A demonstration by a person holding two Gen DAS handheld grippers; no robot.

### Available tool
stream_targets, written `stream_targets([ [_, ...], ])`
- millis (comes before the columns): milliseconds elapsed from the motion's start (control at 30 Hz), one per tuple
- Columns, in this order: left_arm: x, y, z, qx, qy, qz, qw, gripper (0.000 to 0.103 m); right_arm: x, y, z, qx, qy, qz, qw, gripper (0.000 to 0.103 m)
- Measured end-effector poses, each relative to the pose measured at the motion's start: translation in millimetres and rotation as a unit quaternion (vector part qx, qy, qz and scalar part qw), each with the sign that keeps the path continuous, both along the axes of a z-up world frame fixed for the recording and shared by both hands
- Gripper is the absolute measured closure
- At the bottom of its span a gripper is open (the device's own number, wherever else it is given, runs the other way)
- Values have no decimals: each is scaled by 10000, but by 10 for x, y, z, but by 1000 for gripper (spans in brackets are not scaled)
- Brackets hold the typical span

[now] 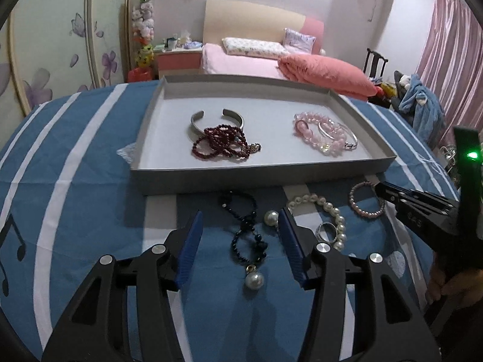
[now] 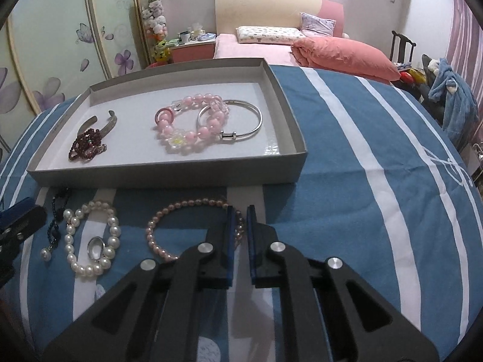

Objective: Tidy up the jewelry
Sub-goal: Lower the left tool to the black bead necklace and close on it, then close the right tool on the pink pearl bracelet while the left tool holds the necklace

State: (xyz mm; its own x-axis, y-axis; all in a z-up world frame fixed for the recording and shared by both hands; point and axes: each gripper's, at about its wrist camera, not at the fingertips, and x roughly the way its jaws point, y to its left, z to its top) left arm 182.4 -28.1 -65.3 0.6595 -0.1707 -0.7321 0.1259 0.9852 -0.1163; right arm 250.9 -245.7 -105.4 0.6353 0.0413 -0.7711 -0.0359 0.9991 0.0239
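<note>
Your desk's blue striped cloth (image 2: 347,181) carries the grey tray (image 2: 169,175), a white pearl bracelet (image 2: 90,238), pink bead bracelet (image 2: 157,229), silver ring (image 2: 96,249) and dark bead strand (image 1: 247,235).

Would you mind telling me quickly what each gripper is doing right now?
Left gripper: open, holding nothing, above the dark bead bracelet.
Right gripper: jaws nearly shut at the small pink pearl bracelet; a grip cannot be told.

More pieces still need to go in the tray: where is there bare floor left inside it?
Bare: the middle strip between the dark red beads and the pink bead bracelet, plus the tray's far side. Crowded: the left cluster around the silver cuff and the right one around the silver bangle.
</note>
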Motion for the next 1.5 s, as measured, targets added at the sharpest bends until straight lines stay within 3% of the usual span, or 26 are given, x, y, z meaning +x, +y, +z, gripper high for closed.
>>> stream_targets([
  [167,176,-29,-82,49,233,168,9996,55,7,-6,3,18,6,14,10000,94],
  [267,223,-27,-133,201,332,190,9991,81,8,-7,4,27,7,17,10000,94],
  [400,198,149,-143,256,312,344,9986,91,16,2,2,37,11,28,10000,94],
  [600,114,434,-118,335,293,465,9979,91,15,2,1,31,10,27,10000,94],
  [900,34,441,-109,520,263,335,9977,90,5,28,10,-69,10,85,9999,92],
  [1267,36,513,-111,331,246,394,9984,91,-21,15,11,11,-1,76,10000,95],
  [1500,-23,580,-38,151,86,374,9991,92,-107,-71,138,277,-320,50,9991,96],
])
